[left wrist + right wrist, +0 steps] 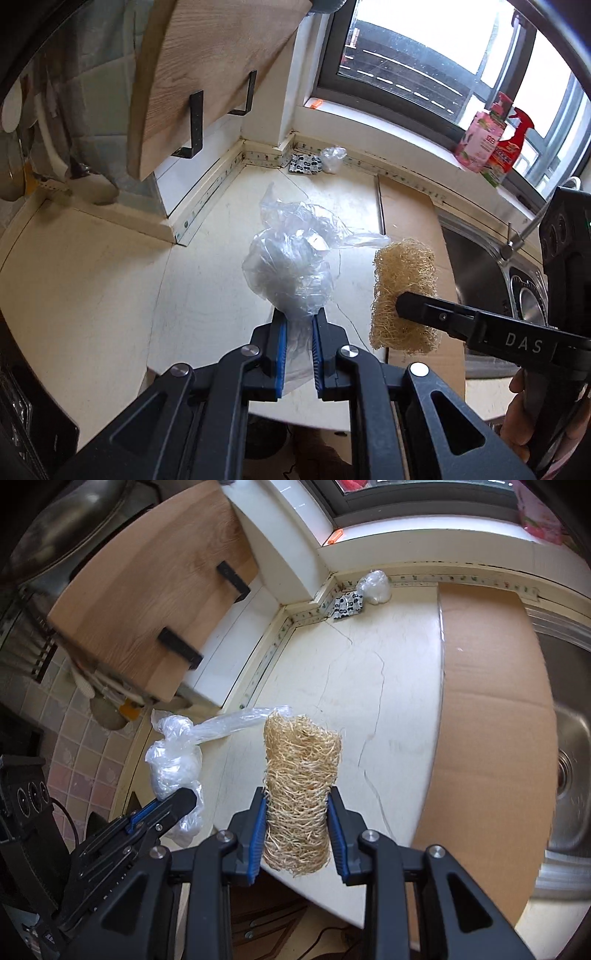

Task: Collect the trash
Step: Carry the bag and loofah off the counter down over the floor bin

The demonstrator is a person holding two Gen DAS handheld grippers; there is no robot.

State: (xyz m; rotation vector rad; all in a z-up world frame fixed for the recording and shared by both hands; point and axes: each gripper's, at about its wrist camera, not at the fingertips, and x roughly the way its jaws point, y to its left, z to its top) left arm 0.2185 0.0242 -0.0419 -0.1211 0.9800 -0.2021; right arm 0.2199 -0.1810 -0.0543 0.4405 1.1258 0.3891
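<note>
Cardboard (491, 709) lies right of both gripper-held items, sink (569, 760) beyond.

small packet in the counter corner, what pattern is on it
Black-and-white print on the small packet, clearest in the right wrist view.

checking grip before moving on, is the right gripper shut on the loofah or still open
Shut on it: the right gripper has both blue pads pressed against the loofah.

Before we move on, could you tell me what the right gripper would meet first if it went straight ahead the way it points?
Probably the bare countertop: the right gripper, shut on the loofah, tilts down toward it. Farther along sit a patterned packet and small bag, though depth is unclear.
</note>
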